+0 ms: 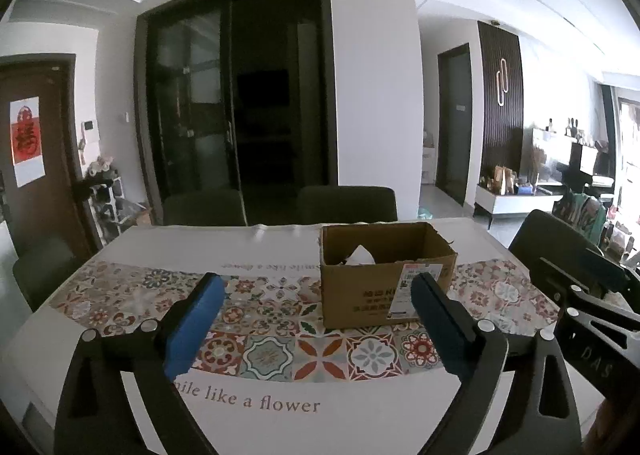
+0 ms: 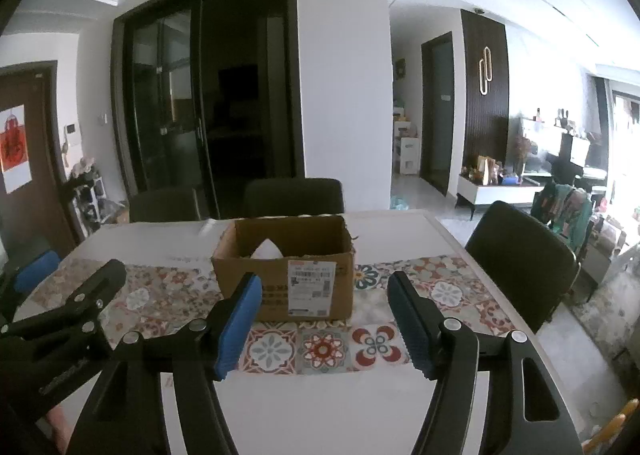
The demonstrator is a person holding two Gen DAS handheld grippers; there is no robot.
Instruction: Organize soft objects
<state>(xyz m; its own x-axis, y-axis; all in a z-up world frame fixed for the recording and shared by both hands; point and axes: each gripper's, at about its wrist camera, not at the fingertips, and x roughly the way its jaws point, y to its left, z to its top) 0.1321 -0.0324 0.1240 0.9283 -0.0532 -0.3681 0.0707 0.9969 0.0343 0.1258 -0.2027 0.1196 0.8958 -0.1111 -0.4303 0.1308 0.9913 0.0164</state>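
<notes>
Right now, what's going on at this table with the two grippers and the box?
A person holds a gripper in each hand above a dining table with a patterned runner. Both the left gripper and the right gripper are open and empty, hovering short of an open cardboard box on the runner. Something white pokes up inside the box; it cannot be identified. Nothing is being gripped at this moment, and no other soft items show on the table.
</notes>
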